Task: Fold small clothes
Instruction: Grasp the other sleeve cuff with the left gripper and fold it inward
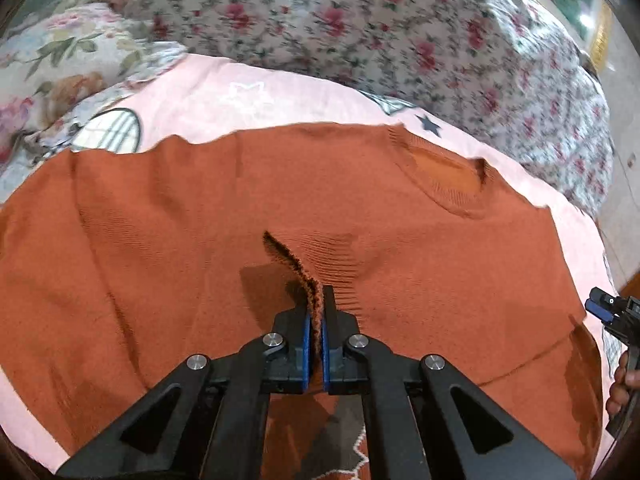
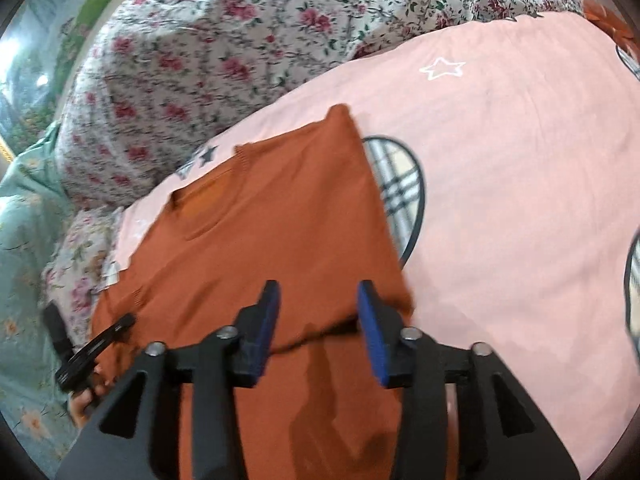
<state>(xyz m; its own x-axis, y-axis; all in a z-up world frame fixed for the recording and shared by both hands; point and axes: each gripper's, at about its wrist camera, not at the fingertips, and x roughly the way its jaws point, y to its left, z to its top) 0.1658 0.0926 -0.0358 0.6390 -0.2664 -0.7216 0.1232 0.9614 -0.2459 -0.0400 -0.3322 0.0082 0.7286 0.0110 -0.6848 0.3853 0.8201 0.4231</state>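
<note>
Folding has barely begun: the rust-orange knit sweater (image 1: 280, 200) lies spread on the pink bedsheet (image 1: 240, 92), left tool (image 1: 316, 320) pinching its ribbed cuff, right tool (image 2: 318, 320) parted, empty.

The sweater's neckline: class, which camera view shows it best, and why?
The left wrist view: the orange sweater's neckline lies fairly sharp and unobstructed beyond the left tongs, which pinch a sleeve cuff. The right wrist view shows the neckline too, but smaller, off to the left and blurred.
</note>
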